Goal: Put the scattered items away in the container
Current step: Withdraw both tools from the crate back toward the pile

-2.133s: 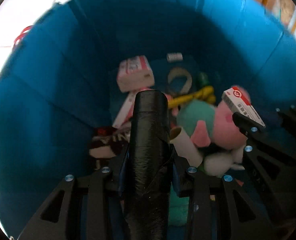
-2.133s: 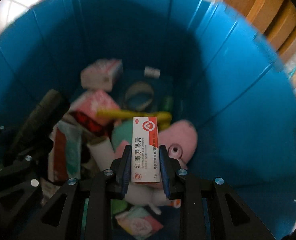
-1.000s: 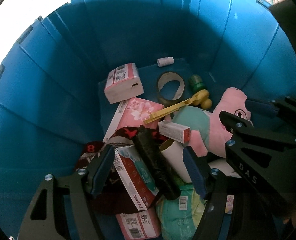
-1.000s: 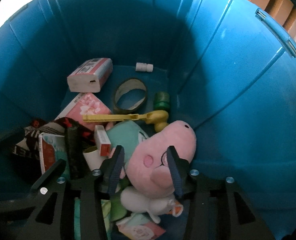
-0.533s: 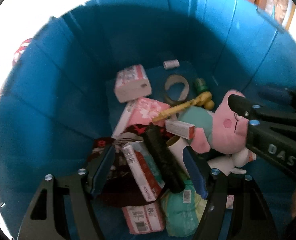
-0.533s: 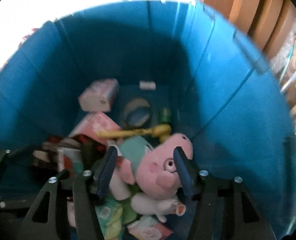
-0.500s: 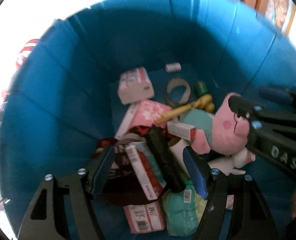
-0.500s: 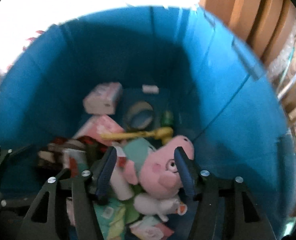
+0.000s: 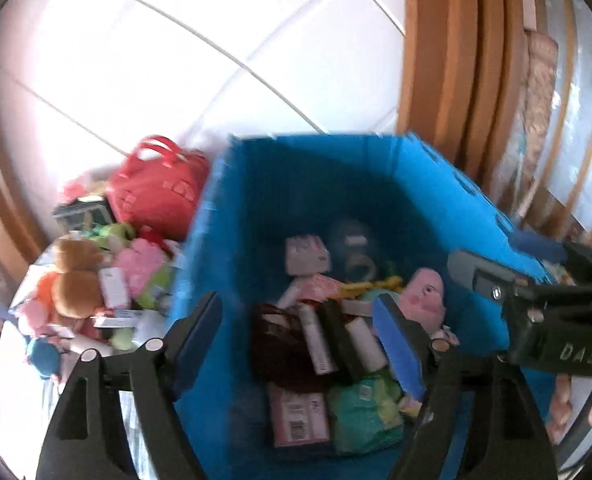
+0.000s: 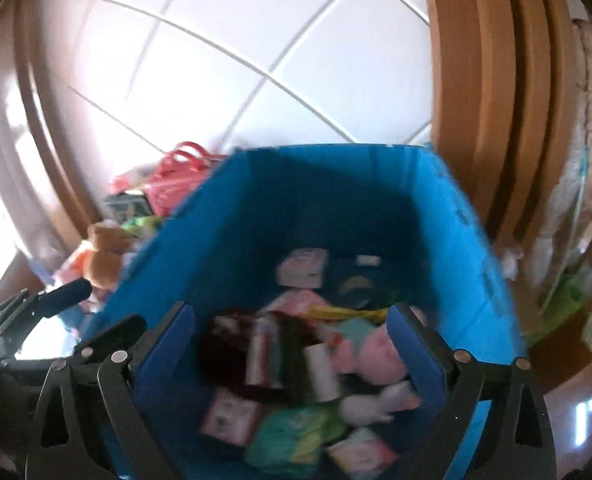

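White floor tiles (image 9: 184, 60) with thin grout lines fill the upper part of both wrist views, and orange-brown wooden panels (image 10: 491, 92) stand at 2 o'clock. On the floor sits the blue container (image 9: 232, 248), open at the top, its inside in shadow. In it lie a pink plush pig (image 9: 425, 294) toward 3 o'clock, a white and red box (image 9: 307, 256) near the far wall, a yellow stick-like toy (image 9: 369, 285), a dark black roll (image 9: 337, 340) among cartons at the centre, and a green packet (image 9: 365, 414) at 6 o'clock.

Outside the container, at 9 o'clock in the left wrist view, a heap of scattered items (image 9: 108, 292) lies on the floor: a red handbag (image 9: 156, 192), a brown plush bear (image 9: 74, 276) and smaller soft toys and cartons, blurred.

The left gripper (image 9: 296, 332) hangs above the container with its jaws spread wide and nothing between them. The right gripper (image 10: 290, 344) is likewise above the container, jaws wide apart and empty; its view is motion-blurred.
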`<action>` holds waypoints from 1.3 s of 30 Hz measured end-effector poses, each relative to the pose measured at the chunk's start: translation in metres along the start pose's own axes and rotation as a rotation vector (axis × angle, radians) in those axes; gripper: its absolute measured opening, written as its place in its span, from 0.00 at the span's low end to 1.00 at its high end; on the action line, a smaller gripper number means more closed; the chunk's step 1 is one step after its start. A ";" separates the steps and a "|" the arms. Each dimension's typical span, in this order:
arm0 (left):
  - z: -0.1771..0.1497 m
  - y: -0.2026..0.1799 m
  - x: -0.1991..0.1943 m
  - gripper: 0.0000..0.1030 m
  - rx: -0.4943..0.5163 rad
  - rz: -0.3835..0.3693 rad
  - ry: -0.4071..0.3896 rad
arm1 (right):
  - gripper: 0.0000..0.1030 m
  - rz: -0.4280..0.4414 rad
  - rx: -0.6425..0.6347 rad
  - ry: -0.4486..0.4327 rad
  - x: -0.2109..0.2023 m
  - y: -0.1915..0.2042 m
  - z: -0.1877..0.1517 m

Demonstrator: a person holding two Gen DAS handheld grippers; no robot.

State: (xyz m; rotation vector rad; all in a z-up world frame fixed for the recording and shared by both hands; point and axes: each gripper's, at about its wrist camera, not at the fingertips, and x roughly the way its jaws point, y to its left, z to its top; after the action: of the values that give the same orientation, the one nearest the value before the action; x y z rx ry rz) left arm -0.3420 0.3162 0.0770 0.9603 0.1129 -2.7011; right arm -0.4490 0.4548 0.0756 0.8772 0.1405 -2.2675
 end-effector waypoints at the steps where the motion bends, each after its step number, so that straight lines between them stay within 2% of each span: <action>1: -0.004 0.007 -0.007 0.76 -0.002 0.020 -0.020 | 0.95 0.022 0.003 -0.008 -0.003 0.008 -0.003; 8: -0.030 0.087 -0.031 0.76 -0.101 0.102 -0.048 | 0.95 0.077 -0.052 -0.072 -0.010 0.086 -0.007; 10: -0.040 0.119 -0.035 0.76 -0.120 0.136 -0.058 | 0.95 0.109 -0.061 -0.089 -0.011 0.107 -0.008; 15: -0.071 0.215 -0.034 0.76 -0.169 0.204 -0.047 | 0.97 0.178 -0.097 -0.115 0.000 0.190 -0.013; 20: -0.106 0.313 -0.023 0.76 -0.174 0.240 0.003 | 0.97 0.228 -0.087 -0.129 0.026 0.282 -0.026; 24: -0.132 0.371 -0.002 0.76 -0.140 0.233 0.044 | 0.97 0.196 -0.079 -0.102 0.061 0.334 -0.047; 28: -0.154 0.395 0.030 0.76 -0.102 0.174 0.115 | 0.97 0.108 -0.057 -0.016 0.105 0.359 -0.084; 29: -0.160 0.397 0.039 0.76 -0.093 0.148 0.130 | 0.94 0.081 -0.033 0.012 0.117 0.361 -0.099; 33: -0.180 0.388 0.069 0.76 -0.056 0.069 0.152 | 0.69 0.000 0.054 0.050 0.144 0.355 -0.146; 36: -0.196 0.375 0.091 0.76 -0.033 0.025 0.172 | 0.60 -0.087 0.098 0.044 0.160 0.344 -0.187; 39: -0.210 0.362 0.112 0.76 0.003 -0.042 0.182 | 0.59 -0.165 0.149 0.046 0.171 0.327 -0.225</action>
State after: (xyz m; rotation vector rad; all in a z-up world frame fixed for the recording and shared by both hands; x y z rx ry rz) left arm -0.1967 -0.0225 -0.1507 1.2161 0.1659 -2.6470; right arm -0.2062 0.1849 -0.1584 1.0288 0.0678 -2.4368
